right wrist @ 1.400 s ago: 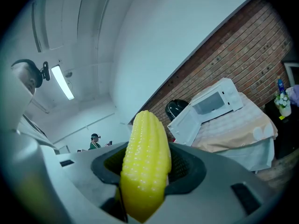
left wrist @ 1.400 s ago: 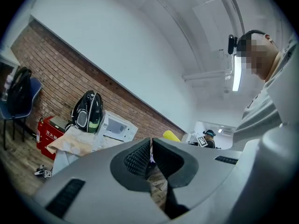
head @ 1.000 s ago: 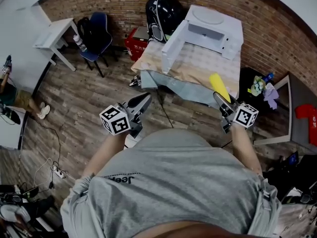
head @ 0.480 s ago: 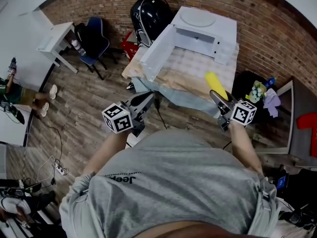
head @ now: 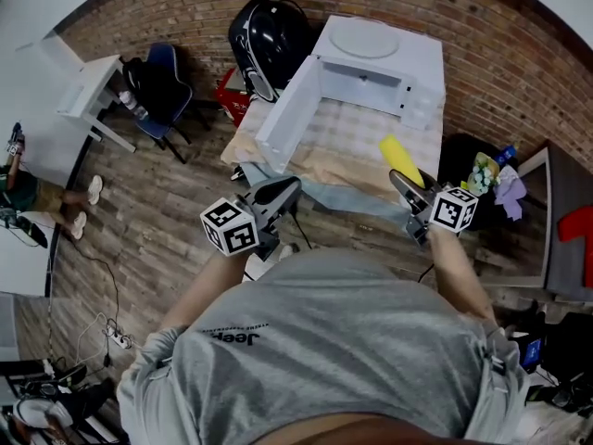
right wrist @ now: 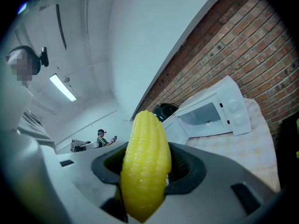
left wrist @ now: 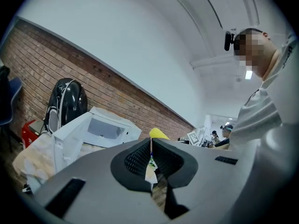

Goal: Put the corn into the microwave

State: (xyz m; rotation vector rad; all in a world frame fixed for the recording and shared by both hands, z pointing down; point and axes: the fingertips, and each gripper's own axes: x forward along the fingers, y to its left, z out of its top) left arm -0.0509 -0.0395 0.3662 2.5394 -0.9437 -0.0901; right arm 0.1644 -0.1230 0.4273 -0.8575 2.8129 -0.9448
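Here the right gripper (head: 405, 185) clamps the corn (head: 398, 154) before the open microwave (head: 380, 58); the left gripper (head: 287, 189) seems closed, empty.

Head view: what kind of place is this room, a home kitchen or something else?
Probably a lab or workshop set up for recording, not a home kitchen. The microwave stands on a cloth-covered table by a brick wall, and a power strip lies on the wooden floor.
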